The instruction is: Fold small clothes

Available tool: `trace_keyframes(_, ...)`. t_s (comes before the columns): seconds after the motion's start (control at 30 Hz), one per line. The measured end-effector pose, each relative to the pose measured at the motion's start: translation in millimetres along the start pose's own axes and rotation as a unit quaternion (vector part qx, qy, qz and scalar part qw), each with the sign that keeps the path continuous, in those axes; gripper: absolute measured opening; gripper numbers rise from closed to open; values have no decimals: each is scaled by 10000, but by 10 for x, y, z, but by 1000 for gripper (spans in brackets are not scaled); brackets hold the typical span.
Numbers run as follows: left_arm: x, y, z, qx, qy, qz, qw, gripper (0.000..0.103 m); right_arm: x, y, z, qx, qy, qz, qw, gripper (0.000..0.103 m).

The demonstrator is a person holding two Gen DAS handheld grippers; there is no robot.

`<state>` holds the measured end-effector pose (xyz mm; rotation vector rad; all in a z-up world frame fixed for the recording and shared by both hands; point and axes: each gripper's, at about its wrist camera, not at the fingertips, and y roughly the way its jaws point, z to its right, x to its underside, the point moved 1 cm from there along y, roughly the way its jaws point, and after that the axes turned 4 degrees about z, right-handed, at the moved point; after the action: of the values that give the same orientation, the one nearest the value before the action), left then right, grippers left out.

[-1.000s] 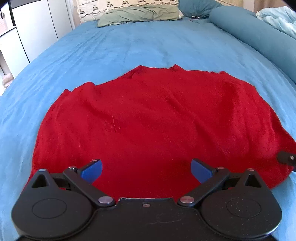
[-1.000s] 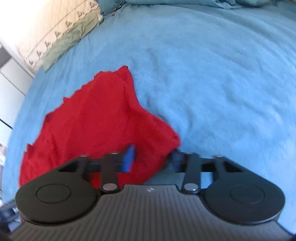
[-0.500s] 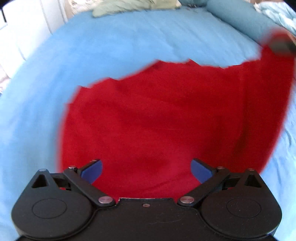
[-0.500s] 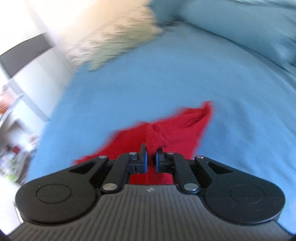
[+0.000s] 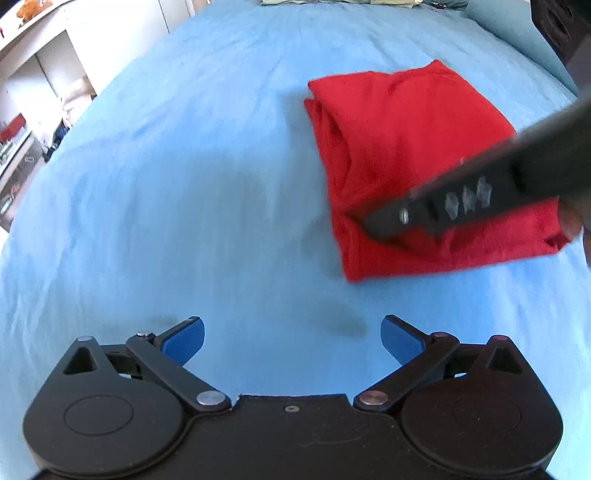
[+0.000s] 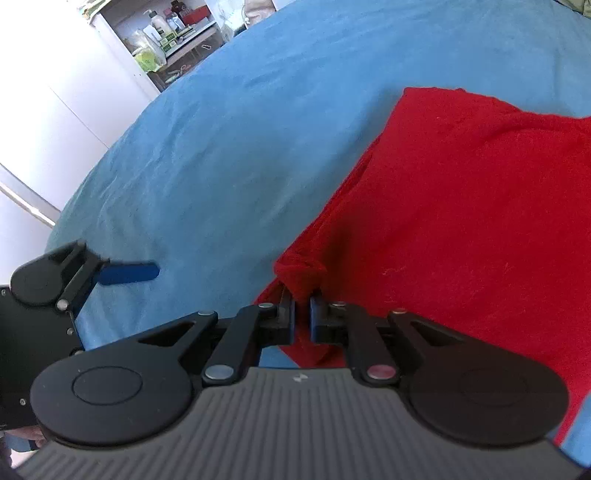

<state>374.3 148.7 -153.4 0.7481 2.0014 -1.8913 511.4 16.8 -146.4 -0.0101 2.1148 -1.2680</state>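
The red garment (image 5: 406,140) lies folded over on the blue bed sheet (image 5: 184,184), right of centre in the left wrist view. My right gripper (image 6: 303,314) pinches a bunched corner of the red garment (image 6: 480,221) between its blue pads, and its jaws are opening. In the left wrist view the right gripper (image 5: 369,229) is a blurred black bar reaching down onto the garment's near left edge. My left gripper (image 5: 291,336) stands open over bare sheet, left of and nearer than the garment, with nothing between its fingers. One of its blue fingers (image 6: 129,275) shows at the left of the right wrist view.
White cabinets and cluttered shelves (image 5: 33,85) stand beyond the bed's left side. Pillows (image 5: 332,2) lie at the head of the bed, and a teal bolster (image 5: 506,26) runs along its far right. Part of a hand (image 5: 576,225) shows at the right edge.
The right gripper shut on the garment's right edge and carried it across to the left, folding the garment over. The left gripper slid left off the garment onto bare sheet.
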Motion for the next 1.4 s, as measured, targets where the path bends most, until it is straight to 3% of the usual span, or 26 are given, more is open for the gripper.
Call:
trace_keyframes(0.03, 15, -12, 5, 33, -26, 17, 10000, 103, -17, -41, 18, -73, 40, 60, 9999, 31)
trace_keyframes(0.1, 3, -40, 4, 119, -80, 71, 9999, 103, -47, -167, 74, -129, 103, 185, 9997, 73)
trace_keyframes(0.17, -10, -111, -18, 211, -151, 150, 9996, 103, -18, -410, 46, -89, 42, 488, 9988, 84)
trace_keyframes(0.23, -23, -248, 60, 324, -261, 270, 9988, 103, 0, -715, 86, 80, -5, 859, 9963, 84)
trace_keyframes(0.37, -145, -374, 90, 467, -526, 450, 9965, 103, 230, -1284, 330, 949, 213, 1426, 9850, 96)
trace_keyframes(0.43, -207, -361, 93, 512, -703, 500, 9950, 103, 487, -1496, 447, 1493, 306, 1517, 9766, 96)
trace_keyframes(0.53, -313, -269, 127, 491, -944, 486, 9931, 103, 911, -1544, 583, 1989, 355, 1298, 9707, 96)
trace_keyframes(0.7, -374, -196, 125, 346, -1110, 447, 9922, 102, 1378, -1353, 699, 2401, 548, 960, 9644, 93)
trace_keyframes(0.93, -414, -143, 90, 164, -1220, 440, 9914, 102, 1346, -1067, 736, 2685, 1087, 1171, 9499, 86)
trace_keyframes(1.0, -410, -132, 85, 76, -1211, 406, 9918, 102, 1349, -980, 708, 2878, 1029, 1123, 9455, 76)
trace_keyframes(1.13, -316, 57, 90, -132, -1077, 73, 9941, 101, 1372, -1121, 763, 3349, 1278, 1286, 9247, 80)
trace_keyframes(1.2, -196, 169, 96, -141, -1018, -89, 9947, 101, 1447, -1112, 836, 3254, 1475, 1145, 9270, 79)
trace_keyframes(1.4, -132, 162, 130, -209, -907, 9, 9957, 101, 1553, -1089, 981, 3239, 1432, 959, 9303, 77)
